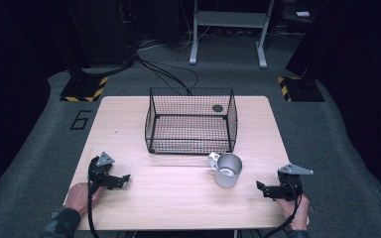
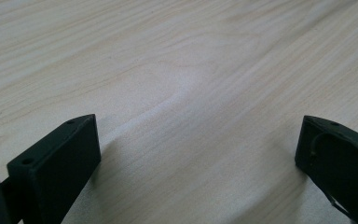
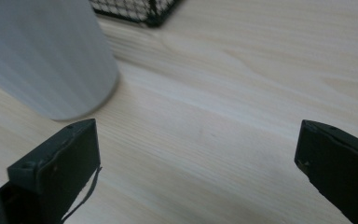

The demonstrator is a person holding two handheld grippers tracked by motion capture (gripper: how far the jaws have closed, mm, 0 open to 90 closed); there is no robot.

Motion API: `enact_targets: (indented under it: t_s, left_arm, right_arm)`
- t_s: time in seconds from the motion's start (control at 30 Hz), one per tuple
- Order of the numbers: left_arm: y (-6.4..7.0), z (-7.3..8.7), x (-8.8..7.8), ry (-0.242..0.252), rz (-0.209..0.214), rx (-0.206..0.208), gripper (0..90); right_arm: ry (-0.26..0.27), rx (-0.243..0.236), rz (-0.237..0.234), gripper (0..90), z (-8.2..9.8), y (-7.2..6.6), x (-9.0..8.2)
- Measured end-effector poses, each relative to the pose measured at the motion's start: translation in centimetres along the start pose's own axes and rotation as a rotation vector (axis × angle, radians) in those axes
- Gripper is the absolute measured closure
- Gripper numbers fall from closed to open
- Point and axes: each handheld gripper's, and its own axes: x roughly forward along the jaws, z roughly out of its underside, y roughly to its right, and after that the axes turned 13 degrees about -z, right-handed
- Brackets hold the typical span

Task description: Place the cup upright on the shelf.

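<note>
One black wire-mesh basket [image 1: 191, 121] stands at the centre of the pale wooden table [image 1: 129, 129], with one silver metal mug [image 1: 226, 170] just below its lower right corner. Two grippers rest low in the frame: the left gripper [image 1: 121, 180] and the right gripper [image 1: 262, 188], both with jaws spread wide and empty.

- A dark "6" [image 1: 81, 119] is marked on the grey floor [image 1: 39, 163], just left of the table's [image 1: 129, 129] far left corner.
- Yellow-and-black hazard stripes [image 1: 99, 88] edge a stand base on the left; a second striped base [image 1: 282, 85] sits on the right. Neither carries words.
</note>
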Motion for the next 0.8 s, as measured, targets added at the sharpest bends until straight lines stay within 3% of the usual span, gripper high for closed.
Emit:
enact_targets:
  t_s: [0.33, 0.67, 0.8]
  left_arm:
    - [0.1, 0.0, 0.0, 0.004, 0.0, -0.012, 0.1]
    - [0.1, 0.0, 0.0, 0.004, -0.001, -0.013, 0.1]
    - [0.1, 0.0, 0.0, 0.004, -0.002, -0.01, 0.1]
  right_arm:
    - [0.032, -0.112, -0.126, 0.0, -3.9, -4.1, -0.3]
    - [-0.047, -0.216, -0.169, 0.0, -6.6, -6.8, 3.1]
    - [-0.07, -0.219, -0.177, 0.0, -7.1, -7.1, 4.4]
